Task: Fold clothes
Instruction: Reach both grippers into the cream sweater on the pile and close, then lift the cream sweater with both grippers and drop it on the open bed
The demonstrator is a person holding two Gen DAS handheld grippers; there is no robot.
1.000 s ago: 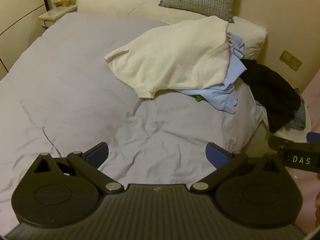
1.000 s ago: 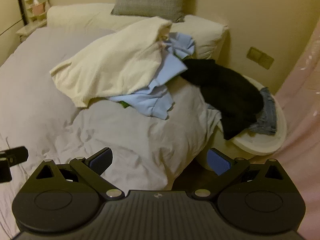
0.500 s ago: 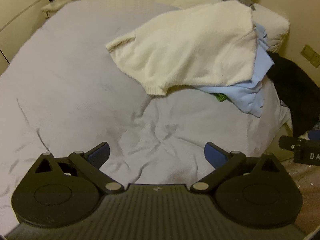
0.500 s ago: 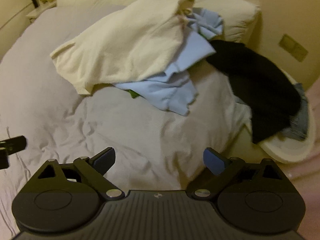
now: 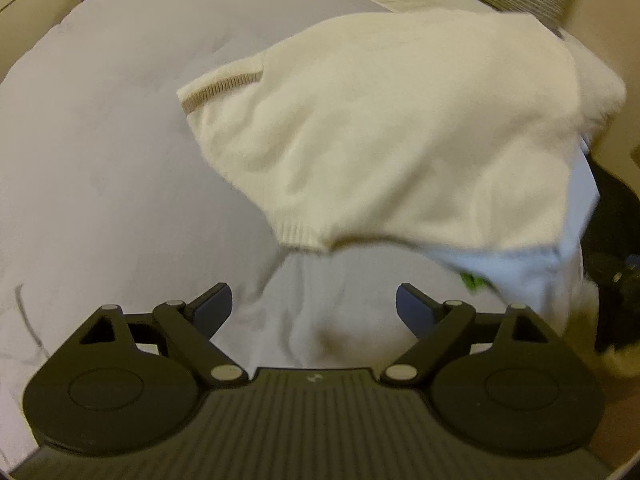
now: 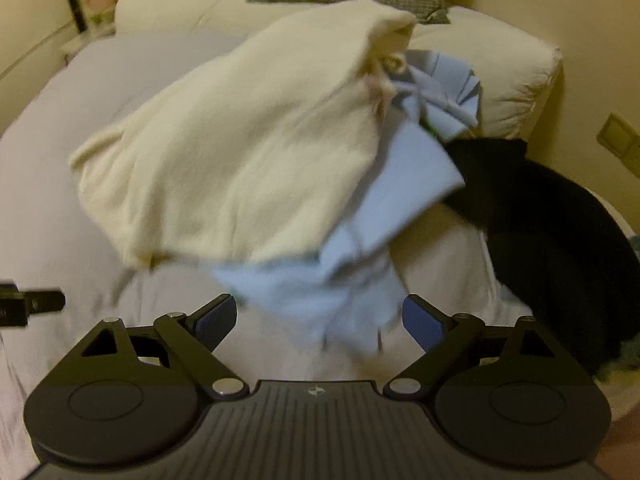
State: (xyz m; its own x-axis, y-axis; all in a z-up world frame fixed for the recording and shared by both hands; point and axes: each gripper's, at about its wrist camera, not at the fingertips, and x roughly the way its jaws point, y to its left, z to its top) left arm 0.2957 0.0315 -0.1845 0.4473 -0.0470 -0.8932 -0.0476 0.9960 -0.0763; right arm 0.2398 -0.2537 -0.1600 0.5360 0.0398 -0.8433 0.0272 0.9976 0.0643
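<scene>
Cream sweater (image 6: pixel 248 152) atop blue shirt (image 6: pixel 384 208)

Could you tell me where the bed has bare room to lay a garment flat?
The grey bedspread lies bare left of the cream sweater. The right side is crowded: light blue garment, then black garment.

The left gripper (image 5: pixel 314 306) is matte black, with a ribbed housing flanked by two round discs, and silver screws pin its angled linkage arms. Its fingers carry dark blue pads (image 5: pixel 416 311). The right gripper (image 6: pixel 320 316) is built alike, with triangular cut-outs above the discs and a small emblem on the housing.
</scene>
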